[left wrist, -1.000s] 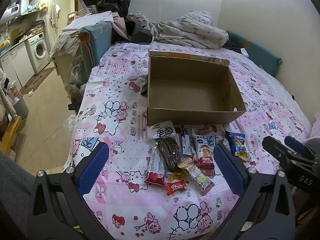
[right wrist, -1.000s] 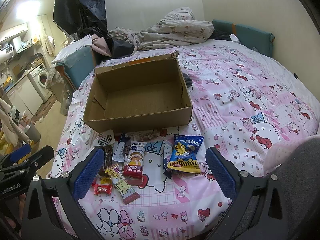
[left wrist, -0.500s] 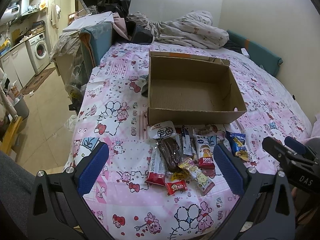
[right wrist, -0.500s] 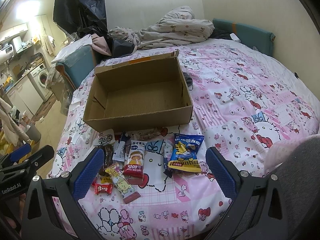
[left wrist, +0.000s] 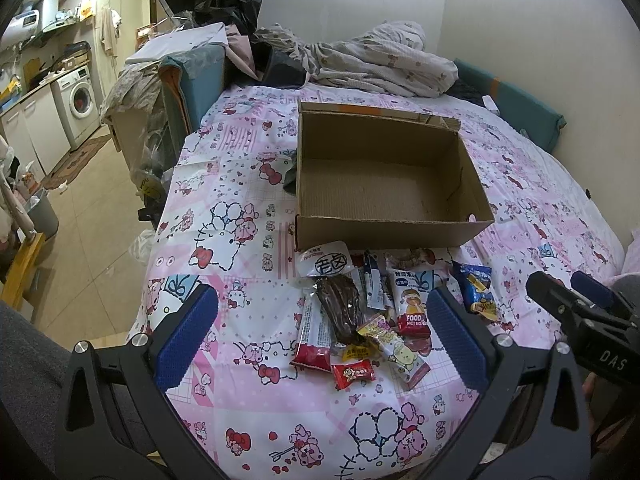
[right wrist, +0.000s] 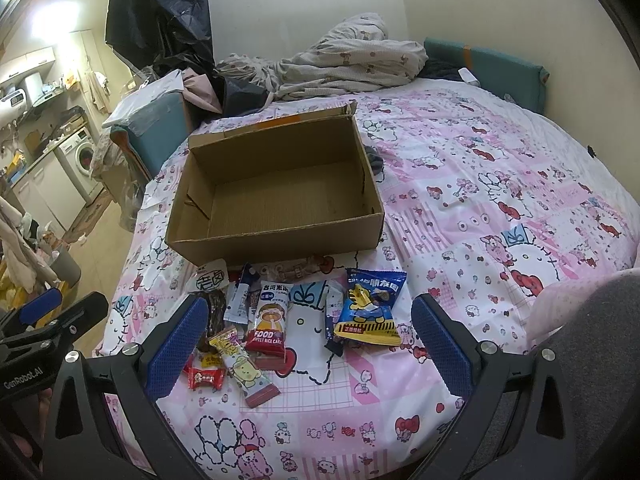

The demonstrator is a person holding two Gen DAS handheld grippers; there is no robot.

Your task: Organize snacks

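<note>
An empty cardboard box (left wrist: 384, 228) (right wrist: 276, 240) sits on the pink patterned bedspread (left wrist: 224, 216). In front of it lies a cluster of snack packets: a dark brown packet (left wrist: 340, 308), a red rice cake packet (left wrist: 412, 304) (right wrist: 270, 320), a small red candy (left wrist: 354, 374) (right wrist: 206, 378), a blue chip bag (left wrist: 476, 288) (right wrist: 370, 308). My left gripper (left wrist: 320, 336) hovers open above the near side of the snacks. My right gripper (right wrist: 308, 340) is open too, over the same pile. Nothing is between either pair of fingers.
Crumpled bedding (left wrist: 372, 64) and a teal cushion (left wrist: 516, 108) lie at the far end of the bed. A teal storage box (left wrist: 192, 80) with clothes stands beside the bed on the left. A washing machine (left wrist: 78, 100) and floor lie further left.
</note>
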